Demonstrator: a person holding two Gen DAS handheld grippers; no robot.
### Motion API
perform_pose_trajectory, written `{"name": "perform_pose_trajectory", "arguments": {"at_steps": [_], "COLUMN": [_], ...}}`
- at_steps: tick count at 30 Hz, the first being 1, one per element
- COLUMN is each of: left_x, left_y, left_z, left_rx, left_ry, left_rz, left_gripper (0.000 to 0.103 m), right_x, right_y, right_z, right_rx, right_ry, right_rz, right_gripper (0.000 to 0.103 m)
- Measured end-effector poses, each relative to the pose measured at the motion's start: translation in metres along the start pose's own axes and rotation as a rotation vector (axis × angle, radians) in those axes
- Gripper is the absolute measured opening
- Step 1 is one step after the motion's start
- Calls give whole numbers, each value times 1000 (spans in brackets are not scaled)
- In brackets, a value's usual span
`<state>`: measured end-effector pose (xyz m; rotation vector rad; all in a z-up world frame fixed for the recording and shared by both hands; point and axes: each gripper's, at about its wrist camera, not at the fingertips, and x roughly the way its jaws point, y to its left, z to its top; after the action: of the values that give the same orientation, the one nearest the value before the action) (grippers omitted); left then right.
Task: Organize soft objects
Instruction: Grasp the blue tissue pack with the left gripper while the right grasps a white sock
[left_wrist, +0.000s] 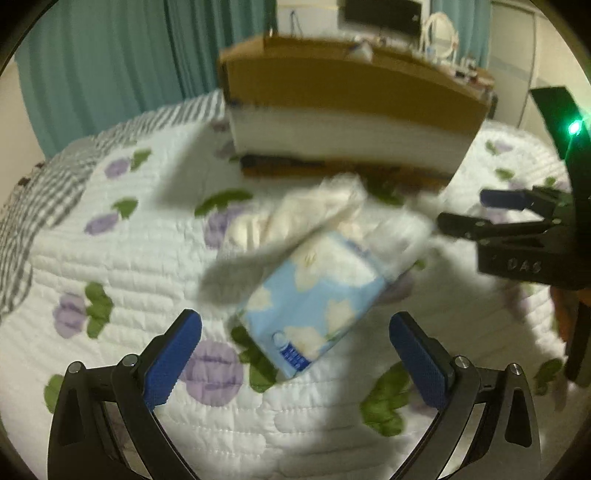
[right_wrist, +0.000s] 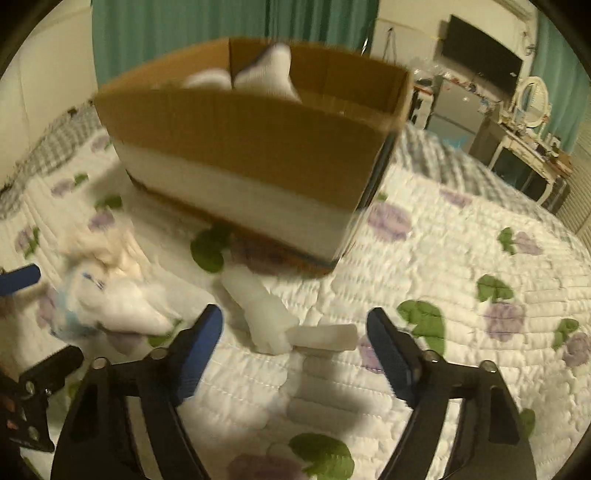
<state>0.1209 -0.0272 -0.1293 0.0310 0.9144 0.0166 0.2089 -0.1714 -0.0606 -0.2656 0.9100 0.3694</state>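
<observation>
Covering the bed, a floral quilt (right_wrist: 461, 258) lies under both grippers' spread, empty fingers (left_wrist: 173, 362), teal curtains (left_wrist: 110, 62) behind.

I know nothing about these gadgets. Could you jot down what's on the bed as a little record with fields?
Surface: quilted floral bedspread
Container: cardboard box, open-topped, white soft items inside
In front of left gripper: blue tissue pack, partly under pale cloths
In front of right gripper: white sock
Jaws: both open, holding nothing
</observation>
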Motion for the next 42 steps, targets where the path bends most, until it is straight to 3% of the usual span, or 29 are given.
{"name": "perform_pose_trajectory", "arguments": {"at_steps": [4, 16, 19, 21, 24, 29, 33, 42], "left_x": [21, 14, 13, 12, 10, 4, -5, -36], "left_y": [1, -2, -4, -4, -4, -3, 0, -2], "left_z": [-7, -5, -4, -4, -4, -5, -7, -15], "left_rx": [-21, -12, 4, 8, 13, 17, 11, 44], "left_ry": [62, 25, 16, 9, -2, -29, -26, -20], "left_rz": [-3, -30, -33, -38, -57, -79, -96, -71], "left_gripper": [103, 102, 96, 91, 76, 60, 60, 60], "right_x": [18, 24, 26, 27, 23, 17, 3, -38], "right_y": [-2, -6, -1, -2, 3, 12, 3, 11], "right_z": [-3, -6, -8, -8, -9, -10, -13, -24], "right_rx": [-19, -13, -23, -28, -46, -67, -5, -29], "right_ry": [33, 26, 24, 20, 6, 3, -16, -45], "right_rz": [8, 7, 4, 9, 37, 25, 64, 21], "right_gripper": [70, 57, 53, 35, 27, 26, 24, 24]}}
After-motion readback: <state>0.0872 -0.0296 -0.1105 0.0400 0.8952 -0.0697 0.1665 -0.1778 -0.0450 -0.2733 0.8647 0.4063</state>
